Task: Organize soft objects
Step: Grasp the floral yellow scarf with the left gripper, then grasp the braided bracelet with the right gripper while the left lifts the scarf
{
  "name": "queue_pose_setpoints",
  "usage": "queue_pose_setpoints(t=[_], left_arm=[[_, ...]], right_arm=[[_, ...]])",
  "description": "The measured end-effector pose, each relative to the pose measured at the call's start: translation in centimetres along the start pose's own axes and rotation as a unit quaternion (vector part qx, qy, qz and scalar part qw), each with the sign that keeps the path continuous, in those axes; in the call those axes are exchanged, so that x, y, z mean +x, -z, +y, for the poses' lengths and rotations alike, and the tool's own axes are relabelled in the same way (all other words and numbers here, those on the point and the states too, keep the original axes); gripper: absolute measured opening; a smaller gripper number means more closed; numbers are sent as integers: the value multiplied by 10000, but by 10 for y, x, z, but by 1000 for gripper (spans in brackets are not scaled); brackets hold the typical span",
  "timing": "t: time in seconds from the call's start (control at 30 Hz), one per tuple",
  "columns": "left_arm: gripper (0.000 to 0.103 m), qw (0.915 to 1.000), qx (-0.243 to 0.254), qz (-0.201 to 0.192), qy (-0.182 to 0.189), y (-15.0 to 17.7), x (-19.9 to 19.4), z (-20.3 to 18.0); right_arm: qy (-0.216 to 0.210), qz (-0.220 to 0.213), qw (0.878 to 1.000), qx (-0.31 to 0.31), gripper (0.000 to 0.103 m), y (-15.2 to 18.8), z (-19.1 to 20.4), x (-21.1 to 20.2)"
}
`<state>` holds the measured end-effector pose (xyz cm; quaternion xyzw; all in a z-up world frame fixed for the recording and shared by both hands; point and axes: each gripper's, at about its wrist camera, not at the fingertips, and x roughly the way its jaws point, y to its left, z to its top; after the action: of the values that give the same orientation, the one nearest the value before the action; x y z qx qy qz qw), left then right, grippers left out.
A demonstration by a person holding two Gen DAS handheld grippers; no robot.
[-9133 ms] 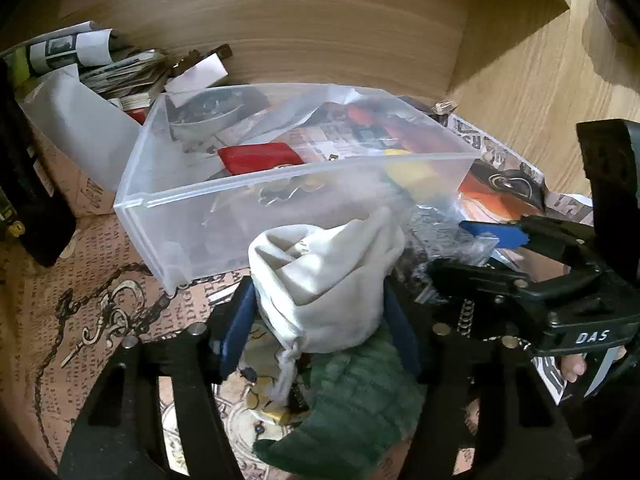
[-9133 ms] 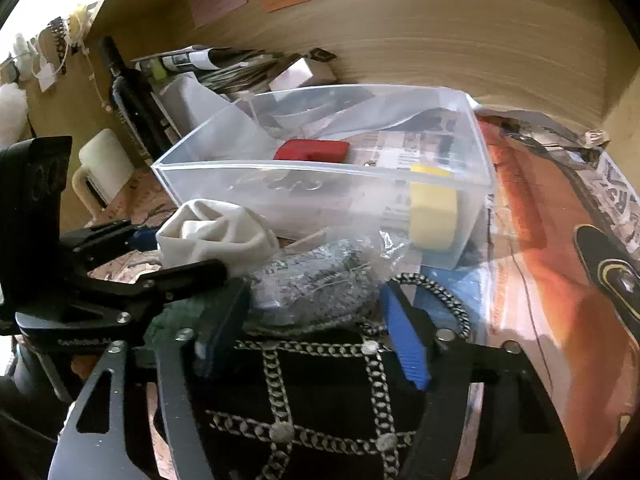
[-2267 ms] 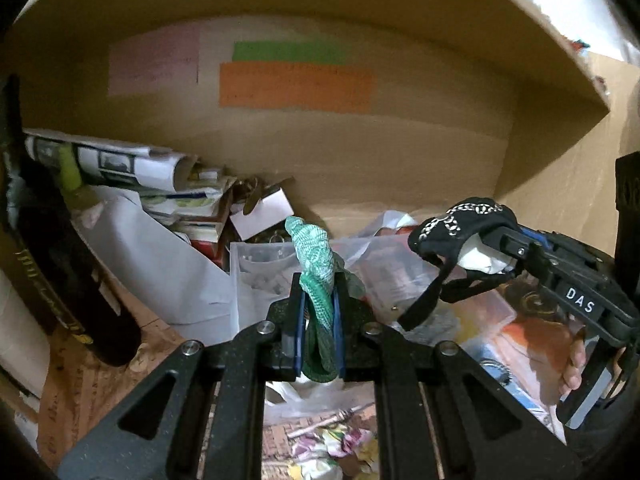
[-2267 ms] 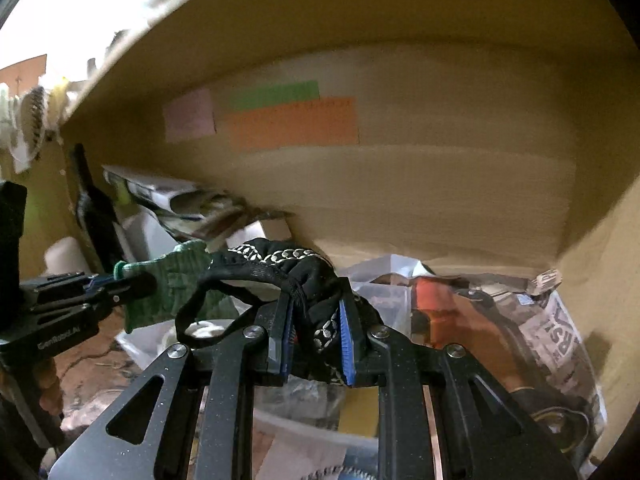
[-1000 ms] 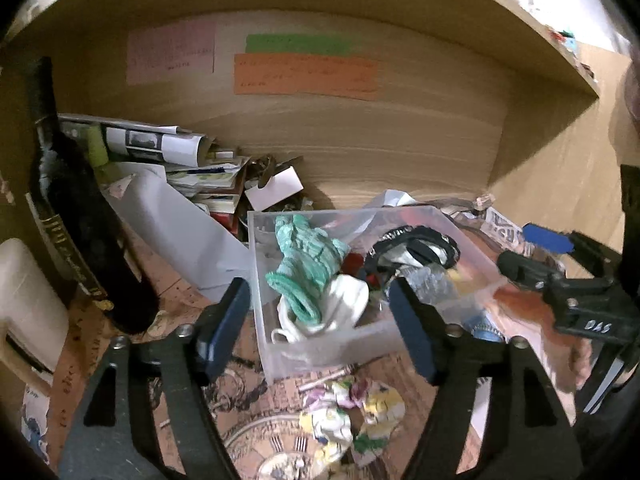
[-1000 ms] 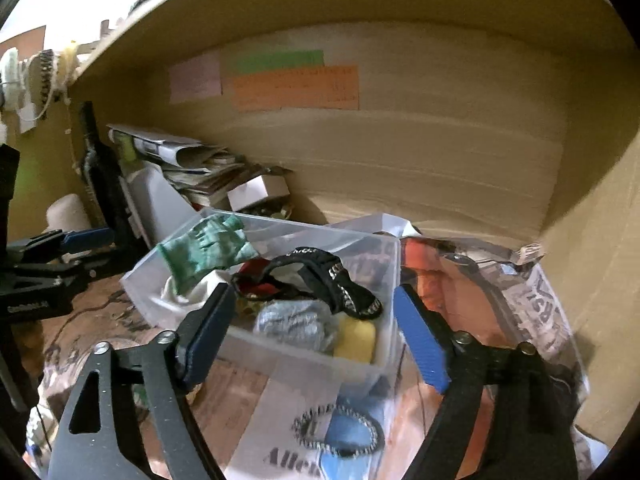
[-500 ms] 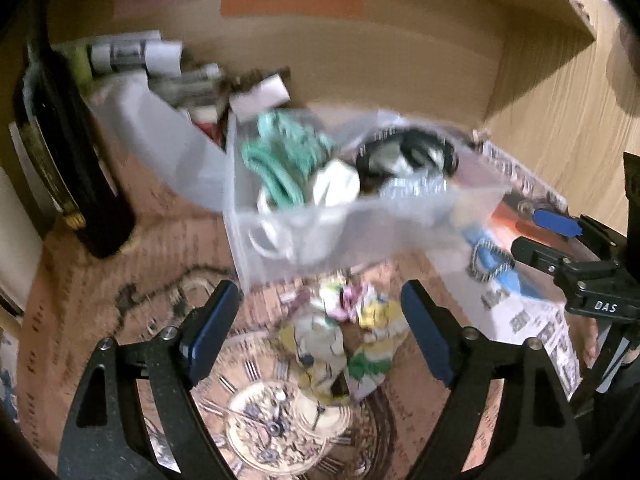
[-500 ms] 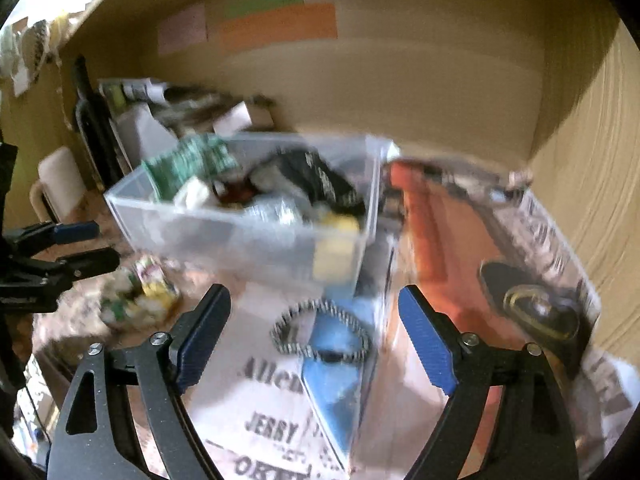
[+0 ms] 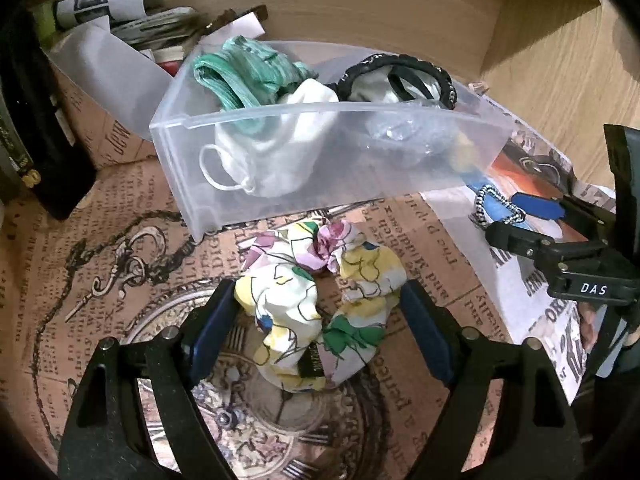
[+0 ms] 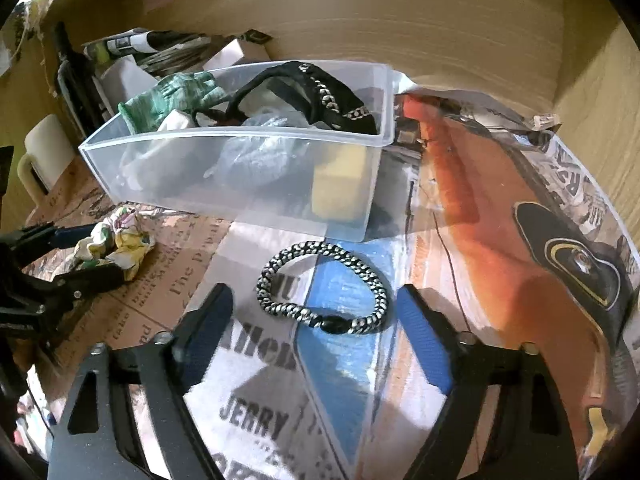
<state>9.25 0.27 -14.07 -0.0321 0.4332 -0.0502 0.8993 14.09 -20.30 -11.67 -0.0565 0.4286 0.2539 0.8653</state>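
A clear plastic bin (image 9: 360, 176) (image 10: 168, 184) holds a green glove (image 9: 244, 72) (image 10: 168, 94), a white pouch (image 9: 276, 152), a black cap (image 9: 400, 76) (image 10: 320, 96) and a grey bagged item (image 10: 256, 160). A floral fabric scrunchie (image 9: 316, 300) (image 10: 116, 242) lies on the table in front of the bin, between the open fingers of my left gripper (image 9: 316, 320). A black-and-white braided band (image 10: 320, 288) (image 9: 496, 208) lies on newspaper between the open fingers of my right gripper (image 10: 316, 320).
Rolled papers and magazines (image 9: 120, 12) are stacked behind the bin against the wooden back wall (image 10: 400, 20). A dark bottle (image 9: 36, 140) stands at the left. A cream mug (image 10: 40, 156) sits left of the bin. Printed newspaper (image 10: 520, 220) covers the table.
Both grippers dropped the glove and cap into the bin, opened, then came down toward the table. The left now straddles the floral scrunchie and the right straddles the braided band.
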Motion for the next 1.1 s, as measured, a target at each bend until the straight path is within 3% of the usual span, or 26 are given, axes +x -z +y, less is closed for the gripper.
queue_pose_setpoints(t=[0.17,0.33,0.43,0.63,1.03,1.07,1.1], left_arm=[[62,10000,29,-56,24,-1,-3,-1],[41,9997,215,-96,62,6,-10,-9],[32,9995,270,-112,111,9,-14,-15],[28,9992,226,-245,225,10,-31,-18],[27,9943,200,-994,319,-16,-74,-13],[27,9940,190,-1032,309,-18,-76,-13],[27,9936,175,-1075,298,-19,-78,-11]], right_arm=[[37,7,10000,-71,56,1,2,1],[22,-19,9999,-110,33,1,4,0],[-5,-46,10000,-71,28,2,3,-2],[-66,-279,9996,9,28,3,6,-15],[-131,-671,9976,-93,23,-3,11,-38],[-114,-686,9975,-82,25,-3,12,-38],[-95,-662,9977,-69,34,-3,12,-38]])
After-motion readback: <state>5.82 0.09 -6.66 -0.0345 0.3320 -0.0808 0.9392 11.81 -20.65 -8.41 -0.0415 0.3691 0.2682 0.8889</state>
